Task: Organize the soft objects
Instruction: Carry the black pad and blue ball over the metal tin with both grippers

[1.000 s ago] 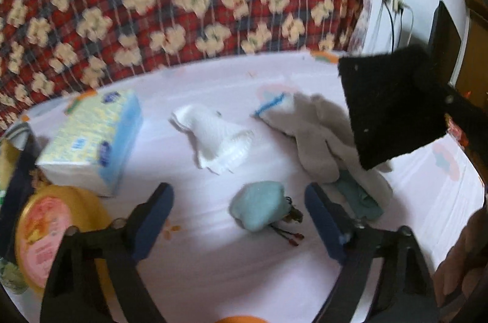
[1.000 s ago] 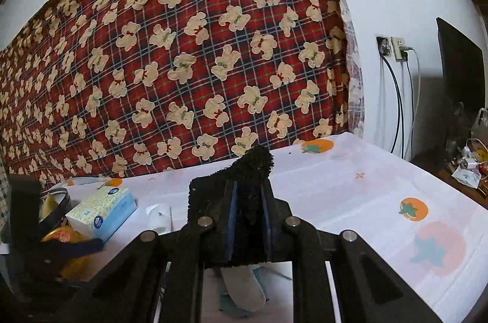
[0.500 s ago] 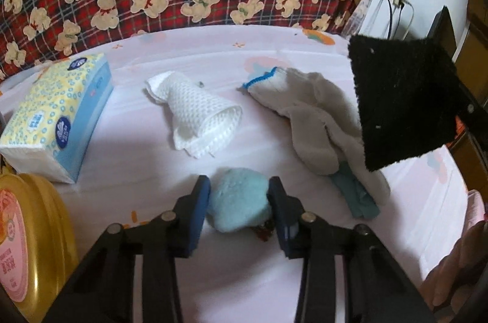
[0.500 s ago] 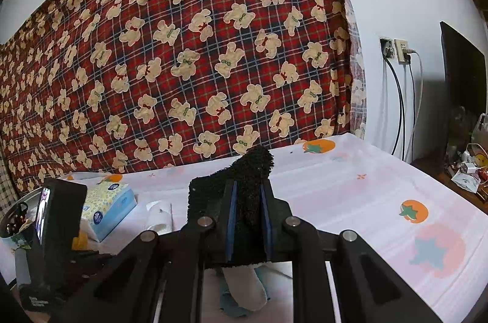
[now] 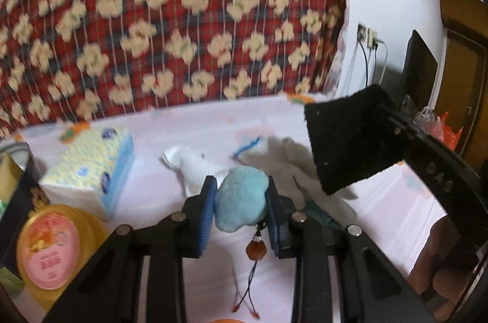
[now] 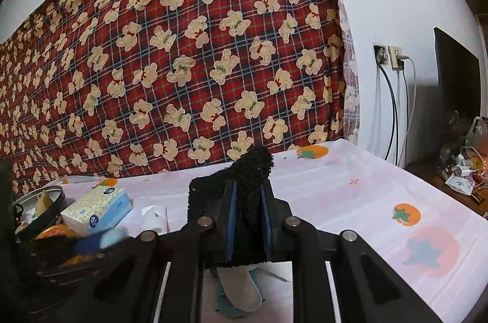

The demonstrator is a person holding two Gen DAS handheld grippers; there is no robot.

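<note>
Since a second ago, my left gripper (image 5: 241, 202) has closed on the blue plush charm (image 5: 239, 204) and lifted it off the bedsheet (image 5: 189, 130), its bead and cords dangling. It's light and squashy, so I pinch the middle. My right gripper (image 6: 247, 219) clamps the limp black fuzzy cloth (image 6: 241, 185) aloft.

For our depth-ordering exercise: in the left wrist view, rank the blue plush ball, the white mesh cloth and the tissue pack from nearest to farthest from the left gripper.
1. Blue plush ball: clamped between the left gripper fingers.
2. White mesh cloth: just beyond, slightly left.
3. Tissue pack: farther out, far left.
</note>
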